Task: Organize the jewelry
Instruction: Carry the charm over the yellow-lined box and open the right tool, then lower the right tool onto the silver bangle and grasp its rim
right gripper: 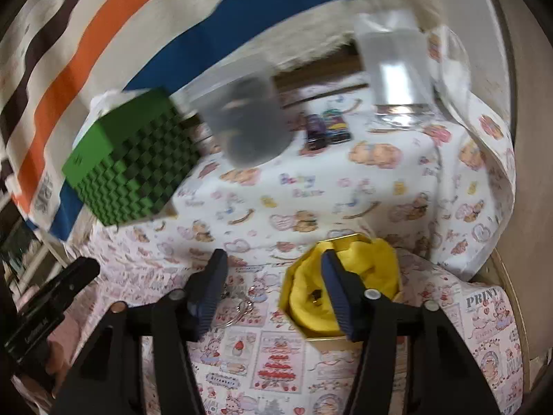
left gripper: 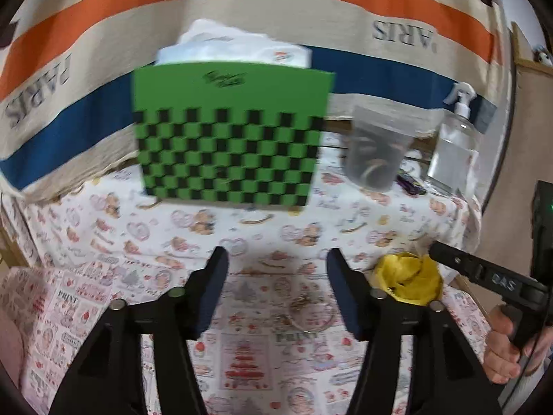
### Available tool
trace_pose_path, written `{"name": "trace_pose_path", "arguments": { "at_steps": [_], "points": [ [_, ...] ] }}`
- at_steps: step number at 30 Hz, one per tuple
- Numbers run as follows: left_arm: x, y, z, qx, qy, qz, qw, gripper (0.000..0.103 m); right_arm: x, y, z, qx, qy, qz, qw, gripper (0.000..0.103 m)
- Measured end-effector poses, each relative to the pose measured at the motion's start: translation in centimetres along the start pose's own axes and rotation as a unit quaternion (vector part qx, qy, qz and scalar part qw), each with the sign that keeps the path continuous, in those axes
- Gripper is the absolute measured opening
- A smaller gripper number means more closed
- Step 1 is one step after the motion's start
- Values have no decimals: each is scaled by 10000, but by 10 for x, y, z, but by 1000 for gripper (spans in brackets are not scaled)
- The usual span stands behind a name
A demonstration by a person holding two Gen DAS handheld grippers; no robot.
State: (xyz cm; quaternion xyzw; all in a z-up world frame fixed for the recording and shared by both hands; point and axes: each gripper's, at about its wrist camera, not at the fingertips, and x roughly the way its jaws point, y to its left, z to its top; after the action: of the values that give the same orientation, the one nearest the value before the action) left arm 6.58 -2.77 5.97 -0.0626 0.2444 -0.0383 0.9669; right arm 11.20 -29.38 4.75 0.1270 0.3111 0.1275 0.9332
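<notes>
Landmark: green checkered box [left gripper: 230,138], standing at the back of the table [left gripper: 193,235], on its printed cloth.
Left claw [left gripper: 277,288]: stood fairly wide, nothing between the pads, hanging above the cloth in front of the green checkered box.
Right claw [right gripper: 273,285]: stood partly apart, empty, one finger [right gripper: 337,290] crossing in front of the yellow-lined box [right gripper: 366,276].
Jewelry [left gripper: 311,311]: lay loose on the cloth in front of the green checkered box, a thin ring with a small tangle of chain, below the gap of the left claw.
Yellow-lined box: sat open, nearer than the green checkered box and to its right, something small and dark inside, too blurred to name.
Plastic cup [left gripper: 376,148]: just right of the green checkered box, ring shapes inside, blurred.
Pump bottle [left gripper: 452,145]: further right again.
Hand [left gripper: 511,349]: gripped the right tool's handle.
</notes>
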Motion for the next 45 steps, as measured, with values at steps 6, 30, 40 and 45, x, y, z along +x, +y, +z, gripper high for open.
{"name": "trace_pose_path", "arguments": {
  "at_steps": [6, 30, 40, 45],
  "points": [
    [33, 18, -13, -143, 318, 443, 9984, 63, 4, 19, -9, -296, 90, -7, 9995, 58],
    [30, 66, -9, -587, 524, 1085, 9910, 72, 129, 99, -47, -1768, 2056, -446, 9615, 70],
    [25, 82, -7, -896, 530, 1045, 9891, 72, 148, 108, -62, -1946, 2173, -621, 9545, 65],
    [21, 86, -6, -973, 462, 1056, 9886, 72, 151, 107, -63, -1954, 2169, -674, 9541, 62]
  ]
}}
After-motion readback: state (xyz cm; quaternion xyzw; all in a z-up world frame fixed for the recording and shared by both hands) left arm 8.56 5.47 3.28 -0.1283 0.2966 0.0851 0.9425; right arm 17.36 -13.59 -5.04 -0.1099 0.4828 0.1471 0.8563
